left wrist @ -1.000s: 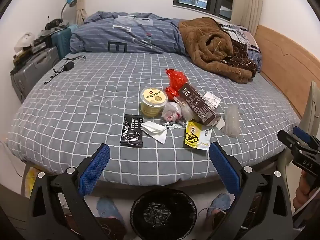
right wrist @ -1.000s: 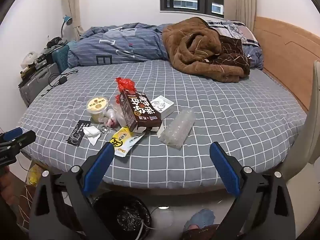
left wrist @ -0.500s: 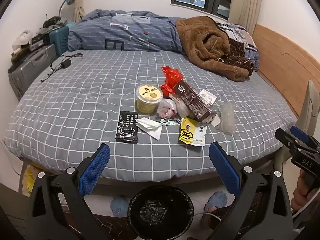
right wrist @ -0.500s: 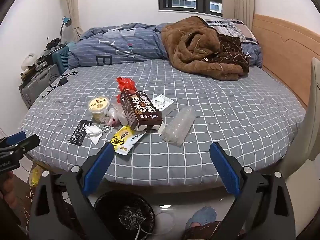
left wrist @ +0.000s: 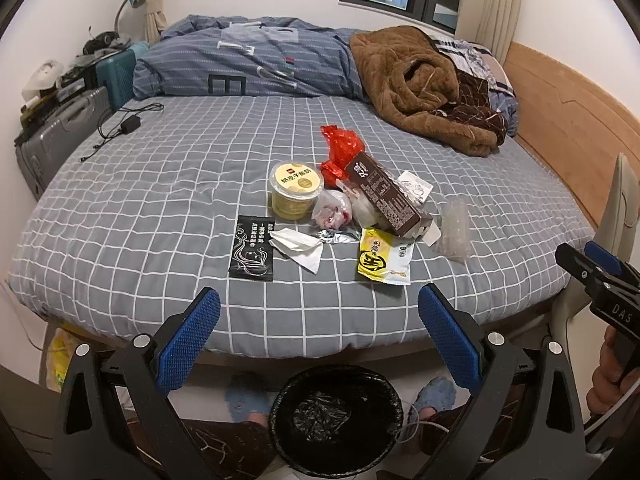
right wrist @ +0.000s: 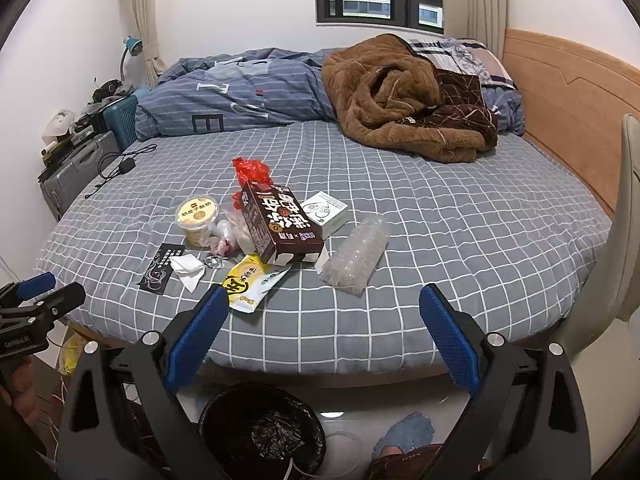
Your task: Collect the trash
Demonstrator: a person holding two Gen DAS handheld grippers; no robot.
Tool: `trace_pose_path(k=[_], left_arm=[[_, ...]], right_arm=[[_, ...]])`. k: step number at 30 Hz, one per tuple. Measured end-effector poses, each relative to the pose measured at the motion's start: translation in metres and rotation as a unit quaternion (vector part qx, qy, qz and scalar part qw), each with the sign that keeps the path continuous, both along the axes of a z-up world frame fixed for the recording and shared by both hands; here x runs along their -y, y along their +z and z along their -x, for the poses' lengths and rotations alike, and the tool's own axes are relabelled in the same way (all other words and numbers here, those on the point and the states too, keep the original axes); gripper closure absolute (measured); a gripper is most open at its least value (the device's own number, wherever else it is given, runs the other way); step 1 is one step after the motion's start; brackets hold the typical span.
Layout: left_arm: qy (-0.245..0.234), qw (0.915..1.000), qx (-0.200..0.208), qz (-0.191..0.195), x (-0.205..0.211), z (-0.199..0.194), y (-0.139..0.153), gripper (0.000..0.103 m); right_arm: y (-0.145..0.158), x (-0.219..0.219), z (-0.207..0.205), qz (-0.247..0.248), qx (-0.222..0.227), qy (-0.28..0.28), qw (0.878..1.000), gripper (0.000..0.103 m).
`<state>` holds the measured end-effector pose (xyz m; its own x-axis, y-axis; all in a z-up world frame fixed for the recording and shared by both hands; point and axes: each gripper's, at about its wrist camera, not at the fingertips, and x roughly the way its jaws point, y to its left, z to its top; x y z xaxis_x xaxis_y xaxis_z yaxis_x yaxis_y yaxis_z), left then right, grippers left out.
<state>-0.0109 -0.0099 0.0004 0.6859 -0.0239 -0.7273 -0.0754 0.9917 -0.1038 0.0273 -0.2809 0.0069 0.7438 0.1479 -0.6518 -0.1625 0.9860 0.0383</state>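
Trash lies in a cluster on the grey checked bed point(left wrist: 140, 200): a yellow lidded cup point(left wrist: 296, 192), a red plastic bag point(left wrist: 342, 148), a brown carton point(left wrist: 388, 200), a black sachet point(left wrist: 251, 254), a white tissue point(left wrist: 298, 246), a yellow wrapper point(left wrist: 382, 258) and a clear plastic wrapper point(left wrist: 454, 228). A black bin point(left wrist: 336, 416) stands on the floor in front of the bed. My left gripper point(left wrist: 318, 336) is open and empty above the bin. My right gripper point(right wrist: 322, 334) is open and empty, just before the bed's edge, near the yellow wrapper point(right wrist: 248, 280) and the carton point(right wrist: 280, 224).
A blue duvet point(left wrist: 248, 60) and a brown blanket point(left wrist: 420, 84) lie at the back of the bed. A charger with its cable point(left wrist: 128, 124) lies at the left. Suitcases point(left wrist: 60, 128) stand left of the bed, a wooden headboard point(left wrist: 568, 120) on the right.
Both grippers have drawn back and risen slightly, so the bed's front edge and the bin show more fully. The trash has not moved.
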Motion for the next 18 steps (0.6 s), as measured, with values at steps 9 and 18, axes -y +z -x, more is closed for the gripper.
trace_pose_path(k=[9,18], left_arm=[[-0.007,0.9999,0.000,0.007,-0.007,-0.026,-0.014,0.006],[-0.002,0.9997,0.005,0.025,-0.008,-0.047,-0.023,0.006]], right_arm=[[-0.009,0.000,-0.026,0.008,-0.007,-0.003,1.000,0.011],[-0.019,0.000,-0.047,0.015,-0.015,-0.003,1.000,0.011]])
